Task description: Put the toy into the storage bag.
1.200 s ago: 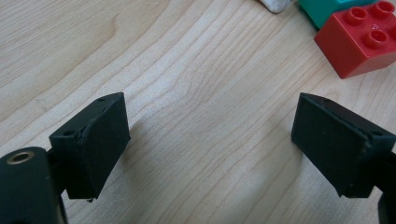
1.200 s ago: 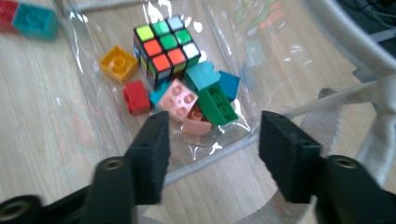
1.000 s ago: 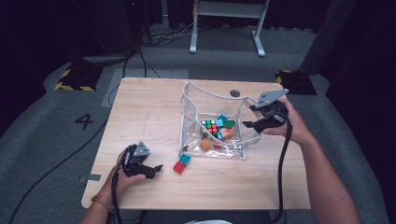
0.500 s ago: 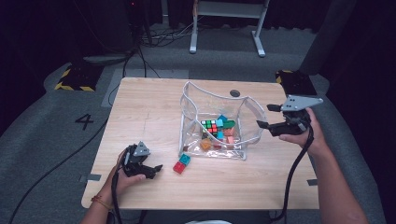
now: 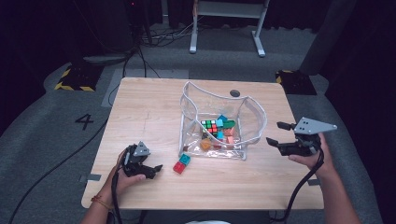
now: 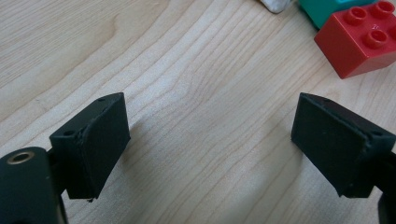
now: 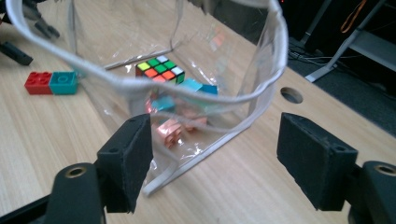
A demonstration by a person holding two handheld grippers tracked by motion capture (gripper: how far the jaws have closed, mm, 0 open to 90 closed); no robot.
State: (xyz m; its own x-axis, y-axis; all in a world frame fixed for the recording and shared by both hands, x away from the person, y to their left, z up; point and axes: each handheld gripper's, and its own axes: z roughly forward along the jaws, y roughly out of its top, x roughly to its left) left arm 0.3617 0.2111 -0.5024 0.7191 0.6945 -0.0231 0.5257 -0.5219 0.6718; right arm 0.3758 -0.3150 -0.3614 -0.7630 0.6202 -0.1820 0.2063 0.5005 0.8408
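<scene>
Wooden table (image 5: 140, 107) in dark room | clear plastic bag (image 5: 252, 114) mid-table, toys inside | red brick (image 5: 178, 167) just outside bag | left gripper (image 5: 156, 169) spread, empty, near brick | right gripper (image 5: 276, 135) beside bag, jaws just opened, empty | risk: bag wall may slump, spilling toys.

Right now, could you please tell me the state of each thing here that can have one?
Clear pouch: open at the top, upright on the table, toys inside.
Puzzle cube: inside the pouch, scrambled.
Red brick: on the table outside the pouch, beside the teal brick.
Left gripper: open, nothing between its jaws.
Right gripper: open, jaws just opening, nothing between them, clear of the pouch.
</scene>
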